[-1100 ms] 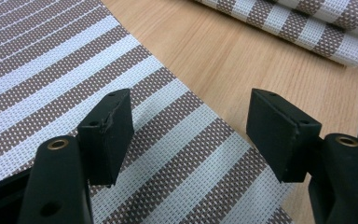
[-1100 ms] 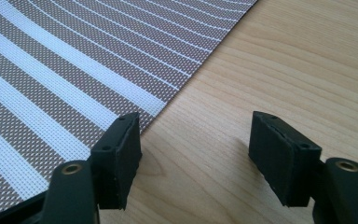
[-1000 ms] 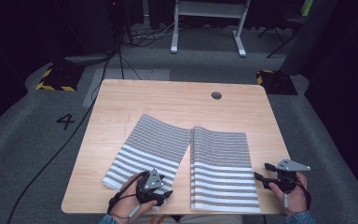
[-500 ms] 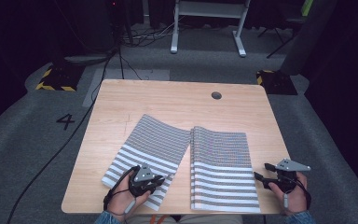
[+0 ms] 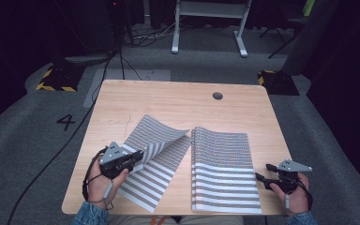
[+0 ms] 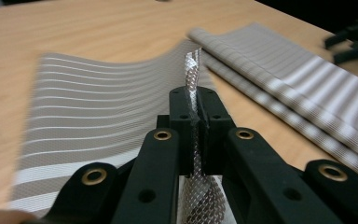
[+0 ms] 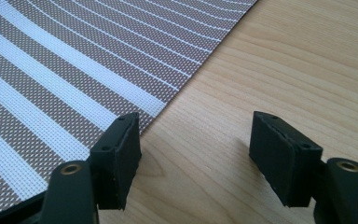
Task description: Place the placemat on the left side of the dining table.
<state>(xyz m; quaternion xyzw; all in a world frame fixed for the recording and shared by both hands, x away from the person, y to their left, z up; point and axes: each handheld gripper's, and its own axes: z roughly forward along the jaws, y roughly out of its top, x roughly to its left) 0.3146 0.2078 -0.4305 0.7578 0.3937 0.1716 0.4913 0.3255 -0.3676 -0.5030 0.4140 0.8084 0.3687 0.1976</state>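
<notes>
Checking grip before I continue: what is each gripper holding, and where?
Left gripper is shut on the striped mat's near edge, lifting it. Right gripper is open, holding nothing.

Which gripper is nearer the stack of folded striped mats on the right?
Right. The right gripper sits open on the table just beside the folded stack's right edge. The left gripper is across the table, clamped on the loose striped mat.

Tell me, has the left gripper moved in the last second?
Yes. The left gripper, shut on the striped mat, has risen and shifted toward the table's left edge.
</notes>
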